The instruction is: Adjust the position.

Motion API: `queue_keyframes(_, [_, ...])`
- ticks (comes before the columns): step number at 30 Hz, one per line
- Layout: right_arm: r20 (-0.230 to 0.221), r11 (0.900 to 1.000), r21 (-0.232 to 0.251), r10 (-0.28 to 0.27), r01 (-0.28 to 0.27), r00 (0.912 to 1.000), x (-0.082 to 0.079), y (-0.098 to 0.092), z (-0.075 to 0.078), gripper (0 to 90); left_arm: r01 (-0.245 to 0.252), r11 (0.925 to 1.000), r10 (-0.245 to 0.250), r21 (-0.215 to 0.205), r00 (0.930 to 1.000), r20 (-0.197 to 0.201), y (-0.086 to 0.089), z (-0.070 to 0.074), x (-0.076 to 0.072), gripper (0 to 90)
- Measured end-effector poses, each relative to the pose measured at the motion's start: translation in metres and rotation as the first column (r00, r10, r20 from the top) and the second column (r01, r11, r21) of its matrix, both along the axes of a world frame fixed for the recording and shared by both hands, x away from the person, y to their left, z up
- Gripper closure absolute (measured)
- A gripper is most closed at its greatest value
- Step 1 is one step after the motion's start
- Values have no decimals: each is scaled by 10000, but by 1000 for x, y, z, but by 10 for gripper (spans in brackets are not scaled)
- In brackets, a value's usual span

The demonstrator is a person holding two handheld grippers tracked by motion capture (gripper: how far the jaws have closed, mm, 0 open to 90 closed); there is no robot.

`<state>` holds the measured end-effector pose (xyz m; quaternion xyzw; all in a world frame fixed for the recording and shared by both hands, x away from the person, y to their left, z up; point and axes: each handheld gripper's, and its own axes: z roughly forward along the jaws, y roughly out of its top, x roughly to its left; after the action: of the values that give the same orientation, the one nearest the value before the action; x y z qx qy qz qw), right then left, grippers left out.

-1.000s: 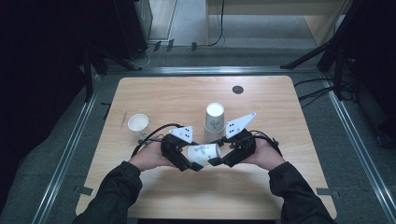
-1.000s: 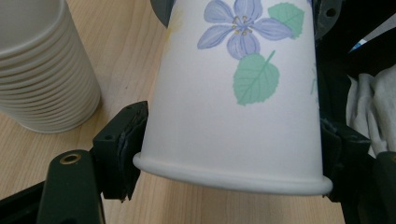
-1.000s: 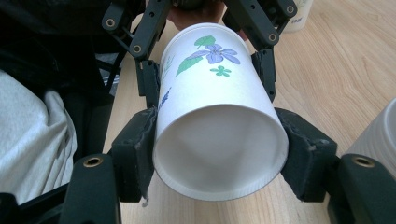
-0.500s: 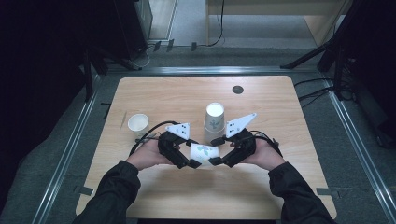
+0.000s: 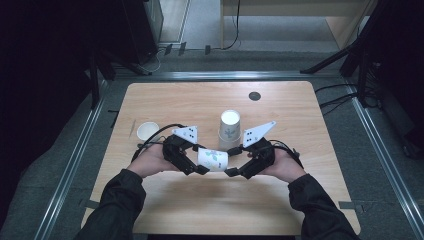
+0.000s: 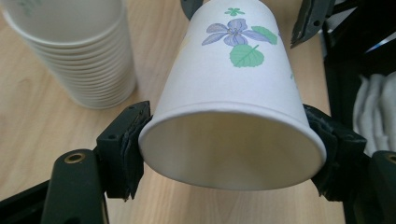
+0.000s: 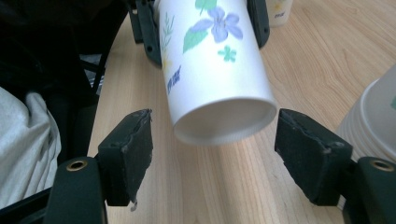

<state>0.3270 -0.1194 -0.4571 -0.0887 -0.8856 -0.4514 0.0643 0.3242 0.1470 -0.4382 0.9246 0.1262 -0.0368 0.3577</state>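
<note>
The left gripper [image 5: 199, 170] pinches the rim of a flower-printed paper cup [image 5: 213, 159], its jaws just tightened; the small blue print is unreadable. The cup's base lies between the right gripper's [image 5: 231, 172] just-widened pads, untouched. Beyond them stands a cup stack [image 5: 229, 130].

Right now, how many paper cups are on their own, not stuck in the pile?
2. One flowered cup is held sideways in the left tongs, above the table. One small cup stands near the left edge. The upside-down stack hides its own number.
</note>
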Motion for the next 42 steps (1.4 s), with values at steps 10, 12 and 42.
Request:
queue_keyframes(10, [129,9996,-169,-234,237,9996,1,2,-3,255,-19,9904,18,1381,10000,9,-11,20,12,248])
queue_keyframes(12, [207,9994,-192,-290,294,9994,2,2,-4,254,87,9854,-95,1703,9999,37,-15,22,13,248])
queue_keyframes(42, [326,9973,-725,88,-64,9994,-2,23,-19,259,653,9617,-439,2663,9954,-856,-45,-1,9,248])
